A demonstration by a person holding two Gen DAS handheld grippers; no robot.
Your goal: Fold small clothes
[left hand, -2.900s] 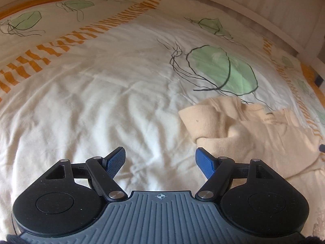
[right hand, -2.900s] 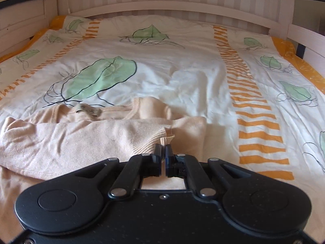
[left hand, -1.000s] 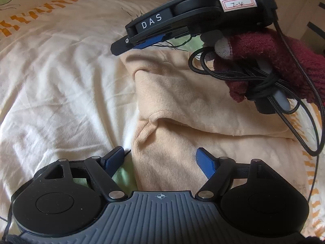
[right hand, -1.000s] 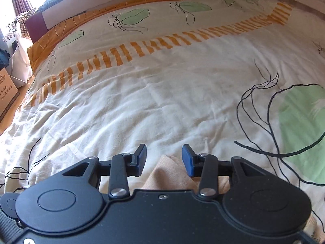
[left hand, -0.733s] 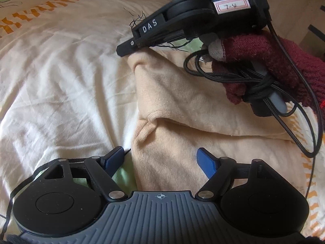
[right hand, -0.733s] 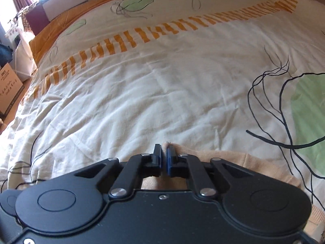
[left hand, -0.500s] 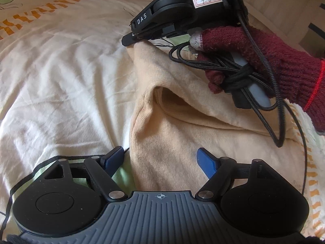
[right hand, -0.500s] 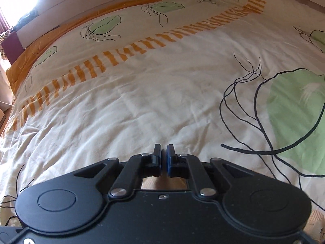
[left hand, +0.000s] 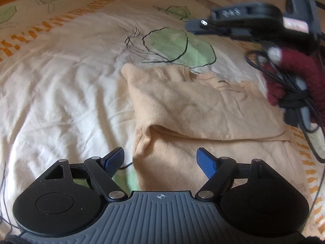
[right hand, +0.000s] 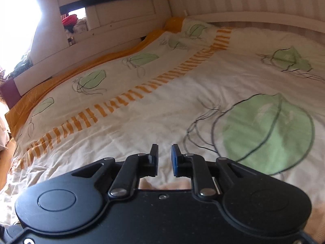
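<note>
A small beige knit top [left hand: 182, 105] lies on the bed, its upper part folded flat across the body. My left gripper [left hand: 160, 160] stands open low over the top's near left edge, with cloth between its blue pads [left hand: 205, 161] but not pinched. My right gripper [left hand: 190, 26], held by a hand in a dark red glove [left hand: 292, 69], hovers blurred above and to the right of the top. In the right wrist view the right gripper [right hand: 164, 158] has its jaws opening, a narrow gap with nothing in it. Only a sliver of the top [right hand: 168, 186] shows beneath it.
The bed is covered by a white duvet [left hand: 61, 93] printed with green leaves and orange stripes. A white wooden bed frame [right hand: 113, 18] runs along the far side and head end. Black cables [left hand: 308, 126] hang from the gloved hand.
The right gripper, shut on the top's far corner half a second ago, has let go and risen away to the right. The fold now lies flat. The left gripper stayed put.
</note>
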